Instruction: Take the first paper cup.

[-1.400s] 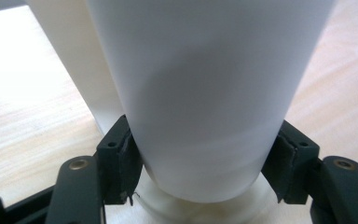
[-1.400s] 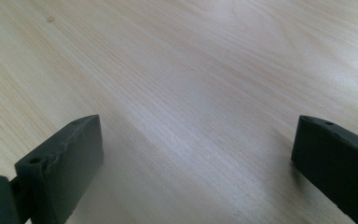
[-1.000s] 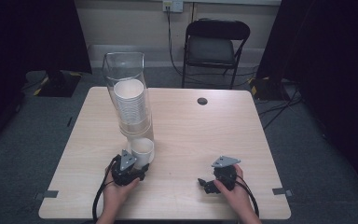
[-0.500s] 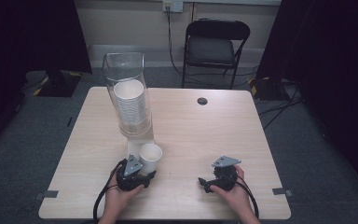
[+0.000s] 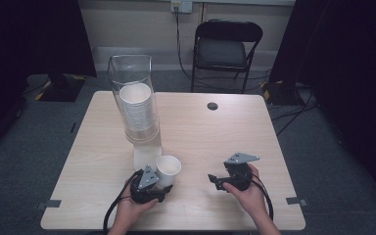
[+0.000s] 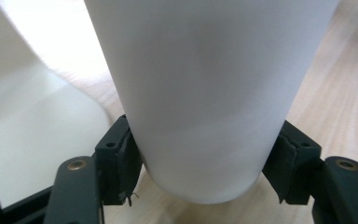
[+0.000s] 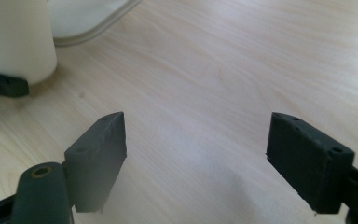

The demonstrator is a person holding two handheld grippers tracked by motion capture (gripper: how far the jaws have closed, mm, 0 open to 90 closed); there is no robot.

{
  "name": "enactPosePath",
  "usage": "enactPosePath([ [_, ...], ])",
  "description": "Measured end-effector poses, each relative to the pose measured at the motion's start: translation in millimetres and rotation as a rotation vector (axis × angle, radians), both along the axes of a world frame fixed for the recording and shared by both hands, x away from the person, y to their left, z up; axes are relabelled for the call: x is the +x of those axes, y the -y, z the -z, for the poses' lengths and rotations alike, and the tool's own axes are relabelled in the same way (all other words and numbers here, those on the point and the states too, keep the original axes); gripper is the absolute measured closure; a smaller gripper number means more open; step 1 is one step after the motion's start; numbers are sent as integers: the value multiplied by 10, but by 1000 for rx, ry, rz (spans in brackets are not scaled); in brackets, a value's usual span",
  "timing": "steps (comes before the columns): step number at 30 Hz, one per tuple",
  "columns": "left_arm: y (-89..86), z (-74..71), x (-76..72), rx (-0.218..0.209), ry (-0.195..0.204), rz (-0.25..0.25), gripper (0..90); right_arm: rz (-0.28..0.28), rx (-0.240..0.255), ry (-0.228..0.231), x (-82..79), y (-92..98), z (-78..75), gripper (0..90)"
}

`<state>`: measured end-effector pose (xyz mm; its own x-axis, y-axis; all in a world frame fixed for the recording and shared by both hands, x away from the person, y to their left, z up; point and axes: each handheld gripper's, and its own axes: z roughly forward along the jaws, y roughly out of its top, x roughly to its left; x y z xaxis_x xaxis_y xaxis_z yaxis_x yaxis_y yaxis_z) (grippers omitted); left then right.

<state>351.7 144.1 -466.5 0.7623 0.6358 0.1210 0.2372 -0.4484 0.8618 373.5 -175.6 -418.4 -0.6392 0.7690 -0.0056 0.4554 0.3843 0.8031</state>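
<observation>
In the lower middle of the high view we see our left claw (image 5: 162, 185) clamped on a plain white paper cup (image 5: 168, 170), which stands upright on the pale wooden table (image 5: 210, 132) just in front of the tall clear plastic cup dispenser (image 5: 136, 105) with its stack of white cups (image 5: 138, 108) inside; the cup we hold sits just beside the dispenser's white base (image 5: 146, 155), toward the lower centre of the frame. In the left gripper view the cup's wall (image 6: 205, 93) takes up most of the picture, and both black pads (image 6: 121, 161) press against its lower sides near the bottom rim, just above the wood. Our right claw (image 5: 214, 180) is at the lower right of the high view, well apart from the cup, raised a little over bare table. In the right gripper view its jaws stand wide apart with nothing between them, though they have just been closing somewhat, and the held cup (image 7: 16, 39) shows in that view's upper left corner
</observation>
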Motion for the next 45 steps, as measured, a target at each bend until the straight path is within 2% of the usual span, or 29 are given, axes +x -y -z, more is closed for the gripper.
enactPosePath([
  [5, 37, 3, 3, -3, -6, 27, 351, -23, 17, 14, 37, -73, -207, 196],
  [7, 54, 4, -7, -1, -14, 32, 351, -41, 24, 11, 47, -124, -282, 237],
  [10, 69, 6, -13, 8, -7, 47, 351, -78, 25, 13, 61, -224, -373, 246],
  [14, 105, 5, -20, -11, -8, 62, 351, -105, 42, 29, 68, -362, -460, 268],
  [17, 131, 1, -17, -12, -1, 69, 350, -124, 39, 50, 61, -460, -483, 278],
  [20, 175, -2, -24, -10, 5, 83, 350, -133, 64, 48, 57, -535, -484, 286],
  [24, 238, -4, -31, -13, 9, 99, 350, -143, 106, 30, 52, -589, -491, 307],
  [29, 298, -21, -26, -12, 28, 110, 350, -164, 108, 12, 43, -659, -463, 367],
  [32, 337, -23, -31, -21, 35, 117, 350, -160, 94, 1, 43, -684, -433, 438],
  [36, 365, -28, -32, -27, 40, 119, 349, -183, 121, -26, 59, -691, -408, 603],
  [40, 366, -31, -27, -24, 55, 120, 348, -175, 125, -34, 52, -704, -417, 732],
  [45, 375, -22, -30, -18, 60, 118, 347, -174, 134, -47, 70, -688, -411, 813],
])
